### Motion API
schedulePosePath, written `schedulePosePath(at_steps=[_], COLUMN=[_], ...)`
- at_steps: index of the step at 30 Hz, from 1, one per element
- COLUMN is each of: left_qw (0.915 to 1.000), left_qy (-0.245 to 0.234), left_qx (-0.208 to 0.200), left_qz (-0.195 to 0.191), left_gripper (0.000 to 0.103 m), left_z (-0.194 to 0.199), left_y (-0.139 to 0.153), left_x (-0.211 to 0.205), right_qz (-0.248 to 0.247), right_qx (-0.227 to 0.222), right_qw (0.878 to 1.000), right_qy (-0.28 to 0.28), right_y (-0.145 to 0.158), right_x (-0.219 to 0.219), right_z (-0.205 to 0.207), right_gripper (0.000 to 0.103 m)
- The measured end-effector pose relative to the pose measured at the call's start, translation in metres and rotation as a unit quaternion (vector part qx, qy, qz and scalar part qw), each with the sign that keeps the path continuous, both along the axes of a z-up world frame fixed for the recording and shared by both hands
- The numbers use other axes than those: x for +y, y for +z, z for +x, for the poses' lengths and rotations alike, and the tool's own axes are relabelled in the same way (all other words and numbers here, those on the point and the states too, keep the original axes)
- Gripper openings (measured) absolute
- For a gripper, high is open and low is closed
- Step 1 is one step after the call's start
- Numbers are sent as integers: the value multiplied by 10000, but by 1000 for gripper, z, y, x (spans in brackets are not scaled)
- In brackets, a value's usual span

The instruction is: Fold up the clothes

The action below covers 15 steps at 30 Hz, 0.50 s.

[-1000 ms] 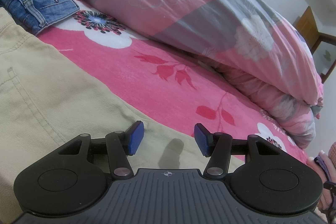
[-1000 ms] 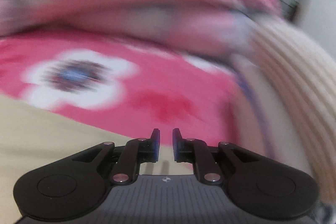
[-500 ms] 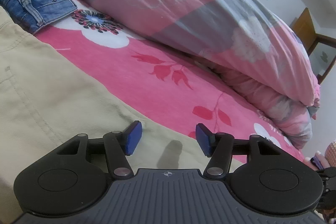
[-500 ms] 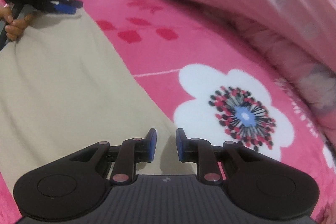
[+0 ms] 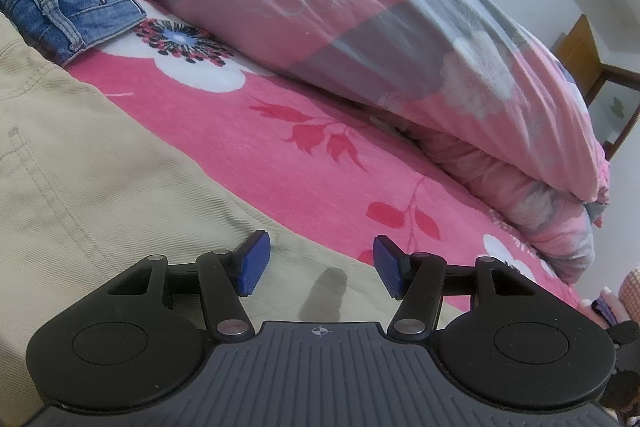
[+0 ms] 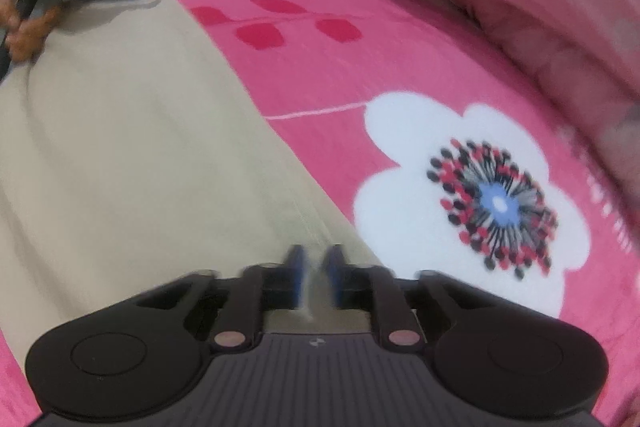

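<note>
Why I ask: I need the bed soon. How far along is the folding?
Barely begun. Done: trousers lie flat on the bed, unfolded. In hand: right gripper is shut, seemingly pinching their edge; left gripper hovers open. Left: every fold.

Both grippers look like the same build: the left gripper point(image 5: 320, 269) has matte black linkage arms, round black side housings with a circular recess, silver pivot screws and ribbed blue pads point(image 5: 253, 263). The grey base plate is ridged, with a tiny crosshair mark. The right gripper point(image 6: 314, 277) matches, just blurrier.
</note>
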State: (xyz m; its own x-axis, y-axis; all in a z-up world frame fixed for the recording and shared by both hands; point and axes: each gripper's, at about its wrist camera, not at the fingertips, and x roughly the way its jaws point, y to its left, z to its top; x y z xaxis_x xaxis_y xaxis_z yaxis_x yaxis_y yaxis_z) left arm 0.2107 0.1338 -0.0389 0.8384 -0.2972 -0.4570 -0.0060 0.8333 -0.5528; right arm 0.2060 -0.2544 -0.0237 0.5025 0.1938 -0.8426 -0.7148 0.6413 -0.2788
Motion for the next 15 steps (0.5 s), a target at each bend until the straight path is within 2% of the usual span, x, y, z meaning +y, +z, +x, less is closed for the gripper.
schedulePosePath(at_steps=[5,15], left_qw=[10000,9997], left_qy=[69,211], left_qx=[-34,-71], left_qz=[-15,-44], left_gripper=[58,58], left_z=[-3,-3], left_y=[1,6], left_x=[1,6], right_qz=[-534,-917], right_qx=[-664,-1105], right_qw=[9962,9895], right_qy=[166,187], right_y=[6,9], right_x=[14,23], right_z=[-18,-17], right_gripper=[1,0])
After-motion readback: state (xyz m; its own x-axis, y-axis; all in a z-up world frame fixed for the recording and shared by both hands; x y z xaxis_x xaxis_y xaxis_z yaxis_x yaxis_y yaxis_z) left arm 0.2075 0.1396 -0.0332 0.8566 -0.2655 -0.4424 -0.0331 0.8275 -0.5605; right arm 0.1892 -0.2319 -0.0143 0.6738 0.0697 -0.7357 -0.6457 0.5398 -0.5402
